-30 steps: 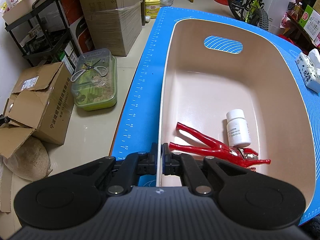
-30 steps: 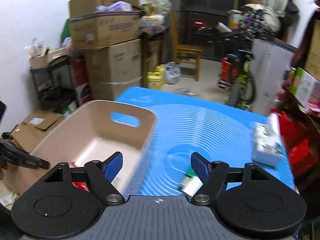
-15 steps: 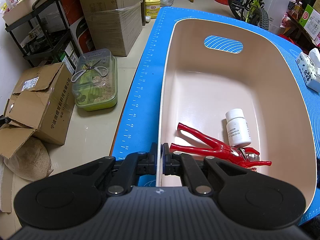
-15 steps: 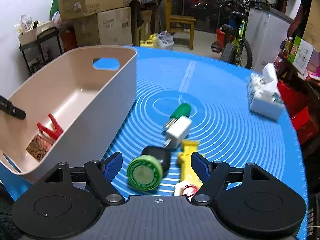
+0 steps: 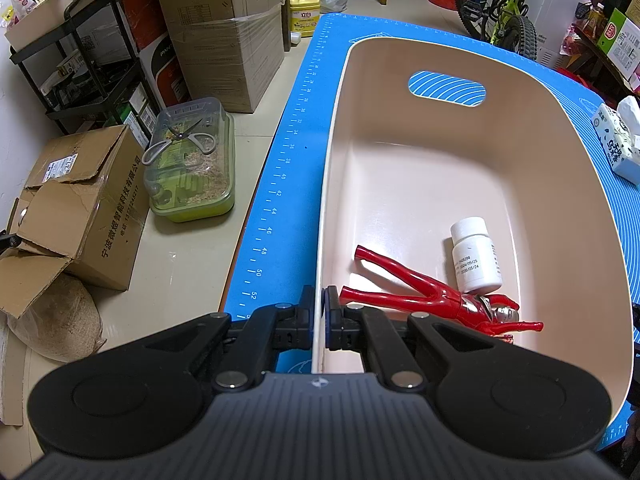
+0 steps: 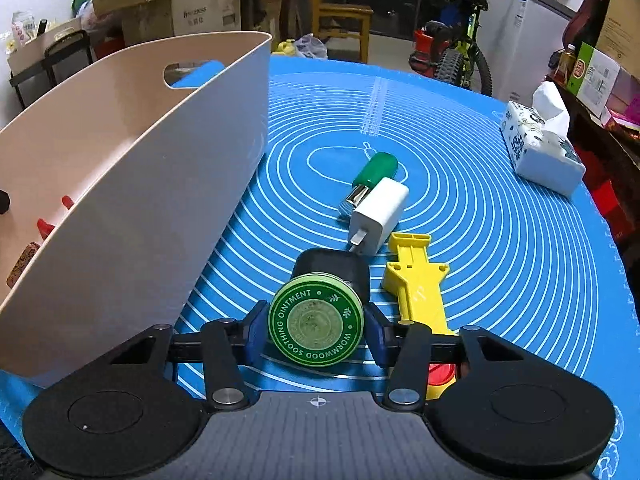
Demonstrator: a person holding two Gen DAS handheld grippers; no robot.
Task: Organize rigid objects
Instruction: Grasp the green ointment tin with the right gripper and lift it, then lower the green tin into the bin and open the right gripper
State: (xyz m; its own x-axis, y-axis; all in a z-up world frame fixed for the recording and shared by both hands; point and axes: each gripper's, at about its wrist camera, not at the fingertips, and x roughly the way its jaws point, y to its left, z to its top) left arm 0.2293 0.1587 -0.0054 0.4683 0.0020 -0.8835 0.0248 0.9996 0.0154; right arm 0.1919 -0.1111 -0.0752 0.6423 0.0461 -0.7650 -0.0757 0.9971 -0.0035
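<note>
My left gripper [image 5: 319, 320] is shut on the near left rim of the beige bin [image 5: 440, 160]. Inside the bin lie a red toy figure [image 5: 424, 296] and a white pill bottle [image 5: 474, 258]. My right gripper [image 6: 316, 330] is shut on a round green ointment tin [image 6: 316, 322], which stands on edge on the blue mat [image 6: 500, 240]. Behind the tin are a black object [image 6: 332, 266], a white charger plug [image 6: 380, 214], a green-capped item [image 6: 376, 170] and a yellow plastic tool [image 6: 416, 284]. The bin's outer wall [image 6: 160, 200] is just left of my right gripper.
A tissue pack [image 6: 540, 144] lies at the mat's right side. The mat's left edge [image 5: 276, 200] drops to a floor with cardboard boxes [image 5: 80, 208] and a clear container with scissors [image 5: 192, 160]. A bicycle [image 6: 456, 52] and a chair [image 6: 344, 12] stand beyond the table.
My right gripper has dropped toward the mat and closed its fingers around the green ointment tin. My left gripper has kept its hold on the bin rim.
</note>
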